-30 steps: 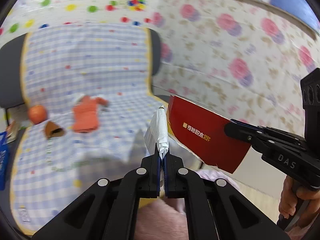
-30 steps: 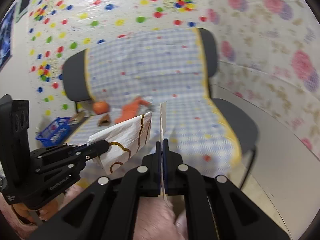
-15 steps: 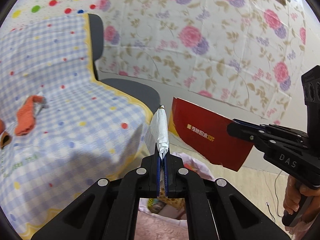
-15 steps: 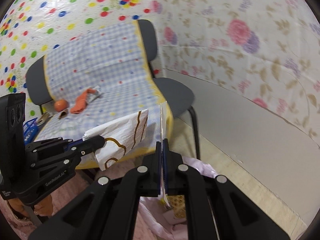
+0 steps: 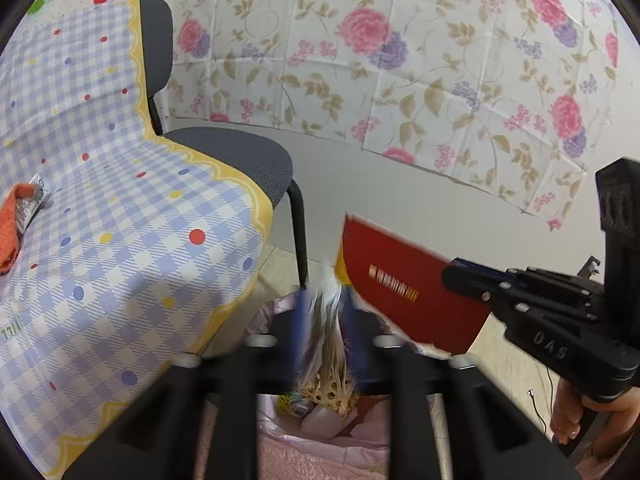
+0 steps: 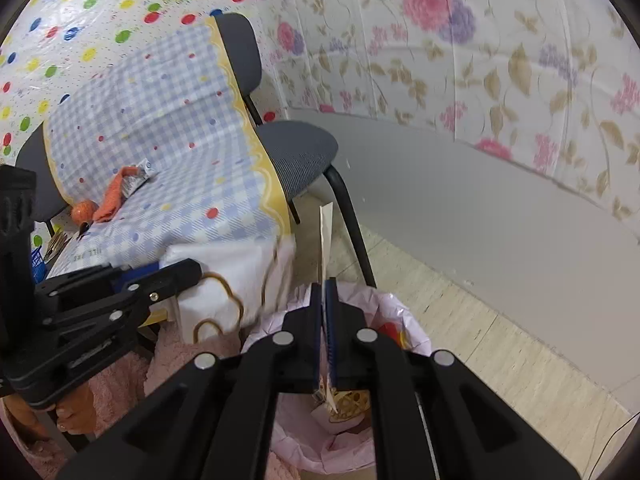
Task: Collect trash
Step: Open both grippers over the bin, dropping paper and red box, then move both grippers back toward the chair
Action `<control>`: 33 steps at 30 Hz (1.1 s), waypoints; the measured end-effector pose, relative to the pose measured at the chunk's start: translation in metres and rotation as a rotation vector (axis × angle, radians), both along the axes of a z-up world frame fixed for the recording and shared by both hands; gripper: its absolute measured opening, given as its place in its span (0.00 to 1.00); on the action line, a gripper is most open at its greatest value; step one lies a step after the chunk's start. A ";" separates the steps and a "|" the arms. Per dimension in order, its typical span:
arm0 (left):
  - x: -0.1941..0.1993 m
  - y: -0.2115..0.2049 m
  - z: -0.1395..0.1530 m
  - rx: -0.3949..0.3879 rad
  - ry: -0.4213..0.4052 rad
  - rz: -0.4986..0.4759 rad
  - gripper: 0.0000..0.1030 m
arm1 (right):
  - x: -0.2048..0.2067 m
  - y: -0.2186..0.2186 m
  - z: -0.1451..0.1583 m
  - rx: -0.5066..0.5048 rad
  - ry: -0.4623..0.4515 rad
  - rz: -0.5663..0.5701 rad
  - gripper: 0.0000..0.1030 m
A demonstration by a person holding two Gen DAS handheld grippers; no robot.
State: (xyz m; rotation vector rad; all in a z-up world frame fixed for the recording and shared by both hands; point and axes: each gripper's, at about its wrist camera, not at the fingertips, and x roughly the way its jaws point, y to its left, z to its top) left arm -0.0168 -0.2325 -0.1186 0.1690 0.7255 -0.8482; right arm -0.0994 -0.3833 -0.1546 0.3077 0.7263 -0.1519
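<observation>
**A:** Where was the trash at that moment?

**B:** Both pieces hung over the pink-lined trash bin (image 6: 400, 320). The left gripper (image 5: 325, 312) had its jaws spread, and the white wrapper (image 5: 328, 328) sat loose and blurred in the gap between them, right above the bin's mouth. From the right wrist view that same wrapper (image 6: 240, 280) showed as a white sheet with brown looping lines.

**A:** And the other tongs?

**B:** The right gripper (image 6: 323, 300) was pressed together on the red card packet (image 5: 400, 284), pinching its edge (seen edge-on from its own camera as a thin pale strip (image 6: 326, 236) rising from the jaws). It was held just beside the left gripper, over the bin's rim.

**A:** What was already in the bin?

**B:** A woven, straw-coloured piece (image 5: 326, 390) and some paper scraps, on the pink liner.

**A:** Anything left behind?

**B:** On the checked cloth (image 6: 180, 140) draped over the grey chair (image 6: 298, 156) lay an orange rag (image 6: 112, 196) with a small printed sachet (image 6: 138, 178) touching it, and an orange ball (image 6: 82, 211) near the rag's lower end. All well apart from the bin.
</observation>
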 end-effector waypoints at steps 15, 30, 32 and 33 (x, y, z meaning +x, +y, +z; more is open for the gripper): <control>0.010 0.075 0.013 -0.028 -0.034 0.214 0.56 | 0.014 0.022 0.026 -0.041 -0.036 0.062 0.36; 0.023 0.143 0.020 -0.044 -0.068 0.378 0.61 | 0.055 0.069 0.057 -0.074 -0.112 0.158 0.49; 0.031 0.157 0.018 -0.040 -0.060 0.423 0.61 | 0.069 0.080 0.059 -0.083 -0.109 0.190 0.49; 0.034 0.164 0.017 -0.037 -0.056 0.444 0.61 | 0.076 0.088 0.060 -0.087 -0.109 0.207 0.49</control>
